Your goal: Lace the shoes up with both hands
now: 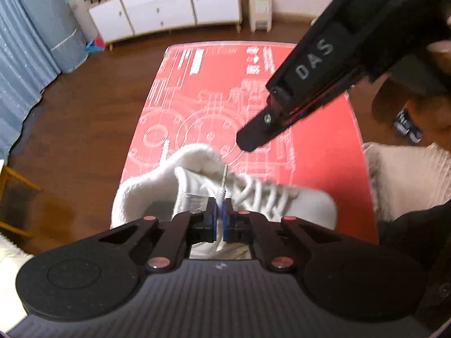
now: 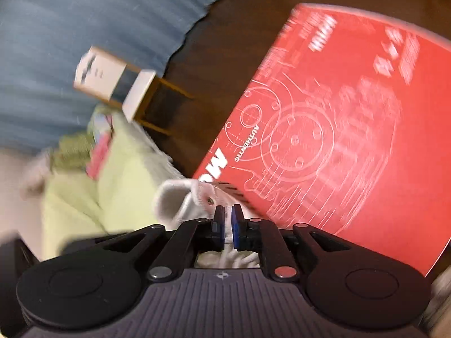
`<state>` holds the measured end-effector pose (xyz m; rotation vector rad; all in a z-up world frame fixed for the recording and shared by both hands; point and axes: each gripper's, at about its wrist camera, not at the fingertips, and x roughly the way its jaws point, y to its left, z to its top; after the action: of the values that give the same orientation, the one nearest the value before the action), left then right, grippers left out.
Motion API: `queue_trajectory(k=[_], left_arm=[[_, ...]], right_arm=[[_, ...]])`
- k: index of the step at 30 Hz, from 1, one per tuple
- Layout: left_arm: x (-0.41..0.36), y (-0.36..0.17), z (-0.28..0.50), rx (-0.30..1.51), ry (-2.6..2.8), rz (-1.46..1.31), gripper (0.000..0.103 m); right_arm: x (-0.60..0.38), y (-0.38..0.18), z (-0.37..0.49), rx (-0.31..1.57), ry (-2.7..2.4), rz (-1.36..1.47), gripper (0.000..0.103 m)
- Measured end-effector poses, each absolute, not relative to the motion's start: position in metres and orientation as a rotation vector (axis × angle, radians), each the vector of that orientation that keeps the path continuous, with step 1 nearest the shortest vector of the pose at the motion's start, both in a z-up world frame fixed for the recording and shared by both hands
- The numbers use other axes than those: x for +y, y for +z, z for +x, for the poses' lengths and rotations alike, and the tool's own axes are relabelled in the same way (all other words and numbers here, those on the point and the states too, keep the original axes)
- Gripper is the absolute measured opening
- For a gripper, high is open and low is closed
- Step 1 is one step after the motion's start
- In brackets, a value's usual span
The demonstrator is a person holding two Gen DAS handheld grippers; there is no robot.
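- Left hand-held gripper (image 1: 220, 211): blue pads pinched together on the lace end (image 1: 222, 190), with the stiff tip poking straight up out of the pinch. So it's clamped on the lace, no gap showing.
- Right hand-held gripper (image 2: 228, 225): blue pads sit a narrow slit apart and I don't see anything caught between them. In the left wrist view the same tool comes in from the upper right as a long black body, its finger tip (image 1: 249, 140) hanging above the shoe and not touching it.
- The shoe (image 1: 253, 194) is a white high-top sneaker with a fuzzy white collar. It lies right in front of the left gripper's fingers, collar to the left, toe to the right, laces criss-crossed over the tongue.
- From the right wrist view you only get the collar and one metal eyelet (image 2: 209, 200) just past the pads. It's pretty blurry there.
- Under the shoe is a red mat (image 1: 214, 84) with white gear and blueprint line art, spread over a dark wood bench (image 1: 84, 129).
- Further out: a white cabinet (image 1: 166, 8) against the far wall, blue curtain (image 1: 25, 64) on the left, a small wooden chair (image 2: 124, 90) and a pale green cushion (image 2: 93, 180) in the right wrist view.
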<state>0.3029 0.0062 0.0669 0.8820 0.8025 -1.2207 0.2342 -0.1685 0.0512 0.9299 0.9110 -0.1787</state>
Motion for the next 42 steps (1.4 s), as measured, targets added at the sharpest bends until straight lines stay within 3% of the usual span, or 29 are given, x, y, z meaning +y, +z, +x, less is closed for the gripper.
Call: queue_trajectory(k=[7,12,16,23,42], left_arm=[[-0.001,0.048,0.299,0.825,-1.144,0.958,0.001],[-0.006,0.041,0.285,0.758,-1.113,1.051,0.001],[-0.016,0.033,0.267,0.644,-1.100,1.212,0.001],[-0.029,0.029,0.268,0.610,-1.091,1.224,0.001],[-0.023,0.041,0.283,0.687,-1.109,1.039,0.001]], right_arm=[[-0.141,0.075,0.266,0.897,-0.029,0.578,0.016],[-0.124,0.070,0.284,1.001,0.017,0.395,0.016],[-0.148,0.060,0.274,1.009,-0.046,0.609,0.015],[-0.177,0.036,0.262,0.971,-0.092,0.979,0.015],[-0.197,0.023,0.260,0.958,-0.066,1.119,0.019]])
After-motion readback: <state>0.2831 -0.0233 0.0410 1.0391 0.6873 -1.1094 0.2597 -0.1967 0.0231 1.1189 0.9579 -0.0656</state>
